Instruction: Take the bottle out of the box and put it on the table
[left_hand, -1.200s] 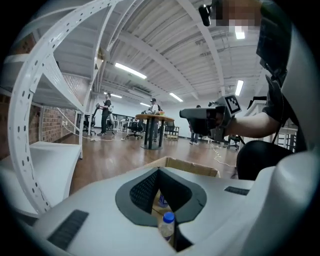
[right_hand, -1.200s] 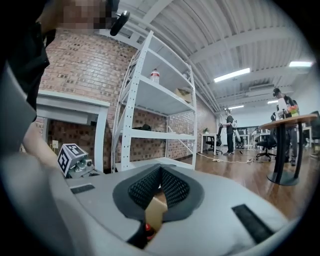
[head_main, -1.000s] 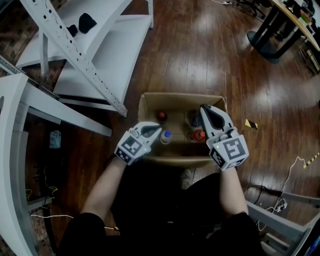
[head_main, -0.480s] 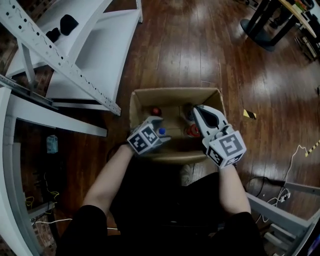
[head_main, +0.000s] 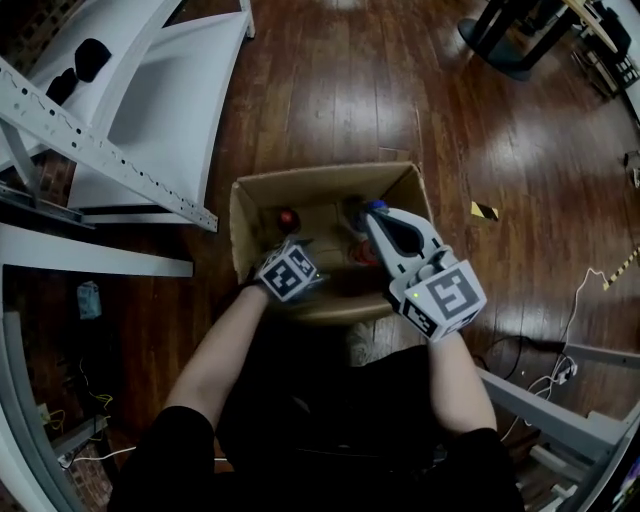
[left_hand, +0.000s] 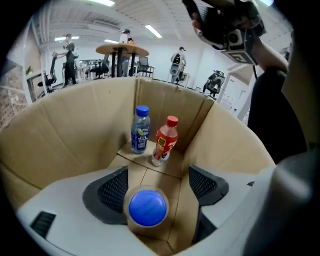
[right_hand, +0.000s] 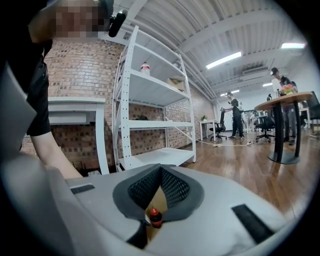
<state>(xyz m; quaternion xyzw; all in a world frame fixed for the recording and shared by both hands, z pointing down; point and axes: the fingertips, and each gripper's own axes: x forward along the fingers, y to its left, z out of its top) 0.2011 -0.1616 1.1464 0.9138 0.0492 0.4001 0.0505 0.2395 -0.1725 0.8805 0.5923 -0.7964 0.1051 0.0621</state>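
The left gripper has gone down from above the near rim into the box. Its jaws have just been opening and now stand wide apart, with a blue-capped bottle between them, close to the left pad but not squeezed. The right gripper has hardly moved. Its jaws are closed together on nothing, over the right half of the box.

In the head view the left jaws are hidden under the marker cube. Of the blue-capped bottle only the cap and shoulder show, from above. Below the right pads a small dark bottle with a red cap appears, partly cut off.

At the centre of the left gripper view, in the box's far corner, a blue-labelled bottle and a red-capped bottle stand upright side by side. A white rack fills the upper left of the head view.
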